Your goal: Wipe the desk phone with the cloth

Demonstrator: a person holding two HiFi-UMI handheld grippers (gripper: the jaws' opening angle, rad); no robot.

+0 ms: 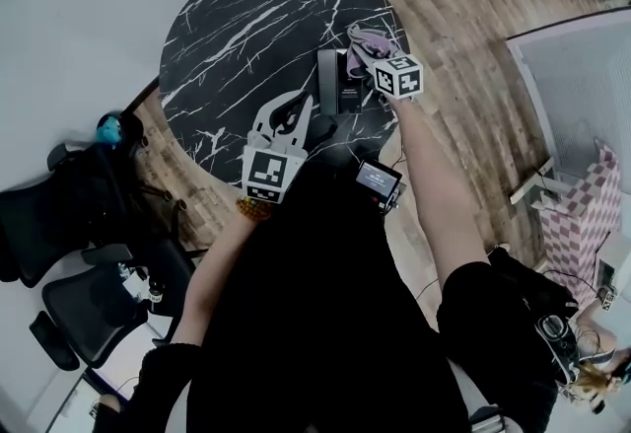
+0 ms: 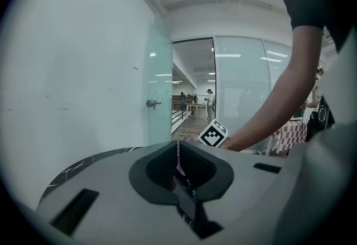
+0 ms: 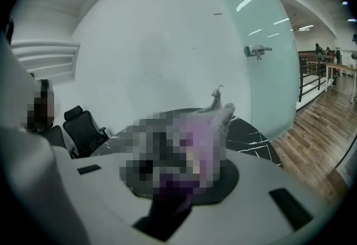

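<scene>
The black desk phone (image 1: 338,81) lies on the right half of the round black marble table (image 1: 227,36). A purple and grey cloth (image 1: 363,38) rests on the phone's far right corner, bunched in my right gripper (image 1: 369,56), which is shut on it. In the right gripper view the cloth (image 3: 211,126) sticks up between the jaws and is partly covered by a mosaic patch. My left gripper (image 1: 302,106) points at the phone's near left edge. In the left gripper view its jaws (image 2: 177,174) stand closed on a dark slab, the phone's edge (image 2: 191,199).
Black office chairs (image 1: 69,224) stand on the floor left of the table. Wooden floor (image 1: 463,17) runs to the right, with a pink checkered object (image 1: 582,219) beyond. A frosted glass door (image 2: 159,93) and a white wall (image 2: 72,82) rise behind the table.
</scene>
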